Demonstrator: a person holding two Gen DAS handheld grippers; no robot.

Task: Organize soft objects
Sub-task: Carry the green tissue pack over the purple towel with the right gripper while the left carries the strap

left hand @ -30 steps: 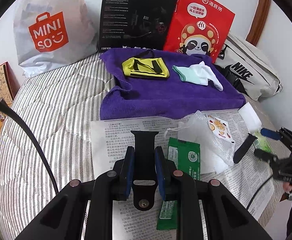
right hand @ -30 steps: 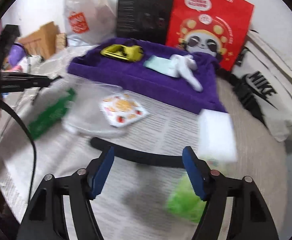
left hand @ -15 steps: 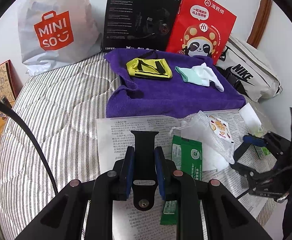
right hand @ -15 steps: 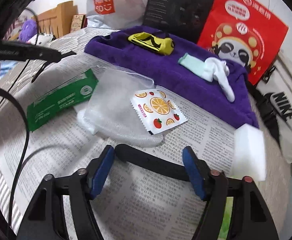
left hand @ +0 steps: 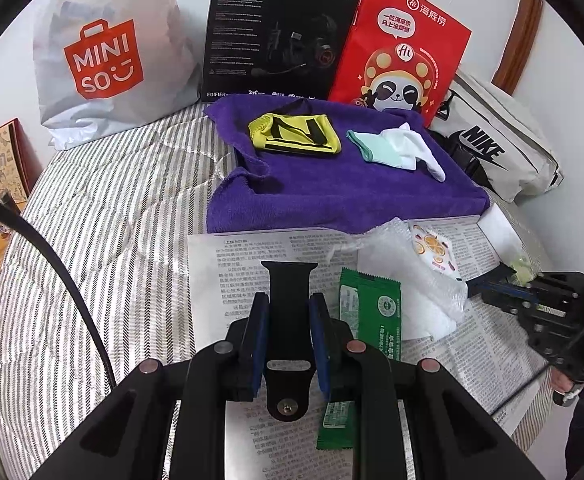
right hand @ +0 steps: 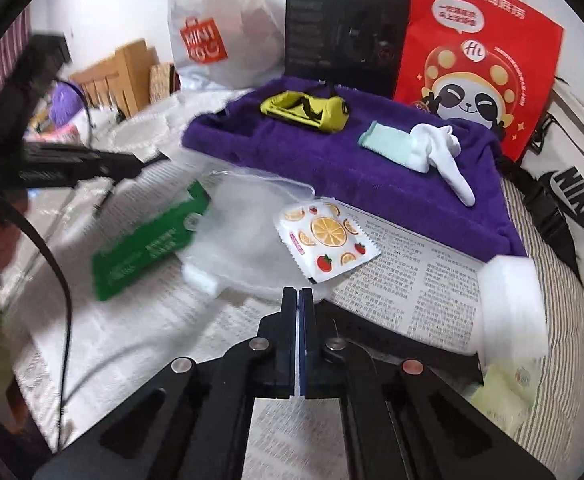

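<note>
The risk sits with your right gripper (right hand: pixel 298 294). Its blue pads have just closed until they meet face to face, and no gap shows between them. The long black rubber strap (right hand: pixel 412 340) appears to run across the printed newspaper sheet (right hand: pixel 432 280) beneath and behind those fingers, not between them. I judge that the close has either missed it or caught only a thin edge, and which one cannot be told from here. If you lift now, you may come up with nothing. You may also drag the strap sideways into the white foam block (right hand: pixel 508 300) just beside it.

A second risk lies just ahead of the closed tips, where the fruit-printed sachet (right hand: pixel 328 240) rests on the clear bubble bag (right hand: pixel 243 240). A forward push would shove both.

Your left gripper (left hand: pixel 288 300) is narrowly open and clamped on the short black strap piece (left hand: pixel 288 276). Its flared end sticks out past the pads and its pin end points back toward the camera. That hold looks centred. The folded purple towel (left hand: pixel 332 196), my guess for the drop-off, lies beyond the newspaper, well apart from both grippers.
</note>
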